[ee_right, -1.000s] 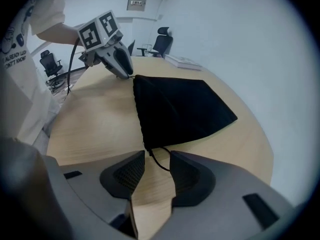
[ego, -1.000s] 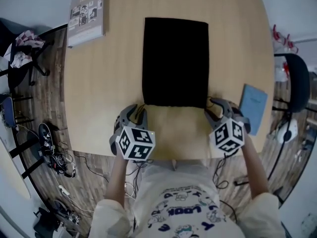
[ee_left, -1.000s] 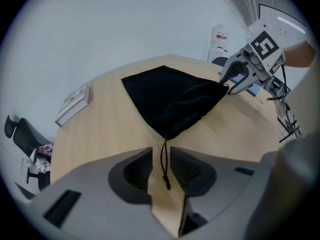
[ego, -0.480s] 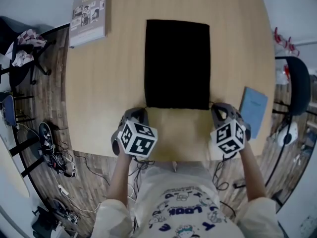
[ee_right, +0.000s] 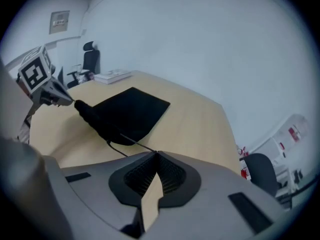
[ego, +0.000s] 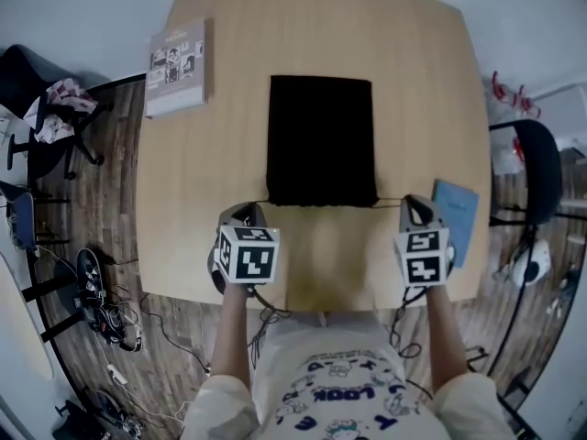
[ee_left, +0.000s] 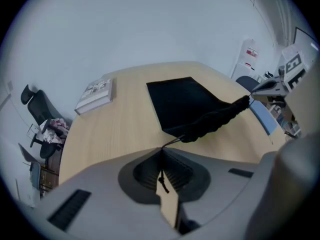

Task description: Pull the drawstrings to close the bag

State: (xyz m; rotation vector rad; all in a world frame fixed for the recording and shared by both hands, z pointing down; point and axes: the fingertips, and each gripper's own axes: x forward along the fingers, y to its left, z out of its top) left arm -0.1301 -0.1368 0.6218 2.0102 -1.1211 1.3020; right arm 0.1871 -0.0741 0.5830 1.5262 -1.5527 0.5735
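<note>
The left gripper (ego: pixel 246 213) is closing its jaws on the left drawstring (ee_left: pixel 172 142), which comes from 2 o'clock. The black bag (ego: pixel 321 140) lies ahead between both grippers, its mouth running 9 to 3. The right gripper (ego: pixel 413 205) pinches the right drawstring (ee_right: pixel 131 141), which comes from 10 o'clock.

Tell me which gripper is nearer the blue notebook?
Right. The right gripper is just left of the notebook; the left gripper, jaws closing on a drawstring, is across the bag's mouth.
</note>
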